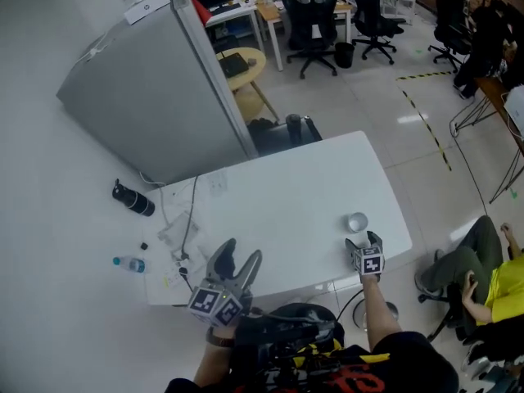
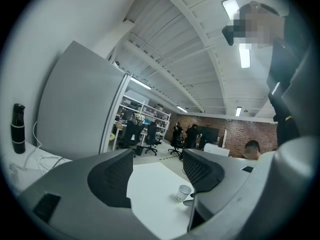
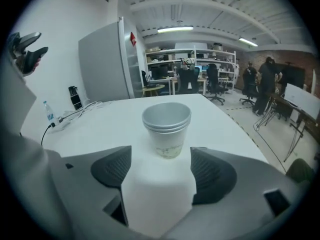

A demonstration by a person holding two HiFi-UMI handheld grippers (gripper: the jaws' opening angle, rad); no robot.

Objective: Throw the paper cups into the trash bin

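Right tool gaped empty just short of the stacked white paper cups; best move was advancing level, then pinching mid-wall gently.

We see a white table on a pale floor, a grey partition far left, office chairs beyond.

One stack of paper cups, one table, two bottles.
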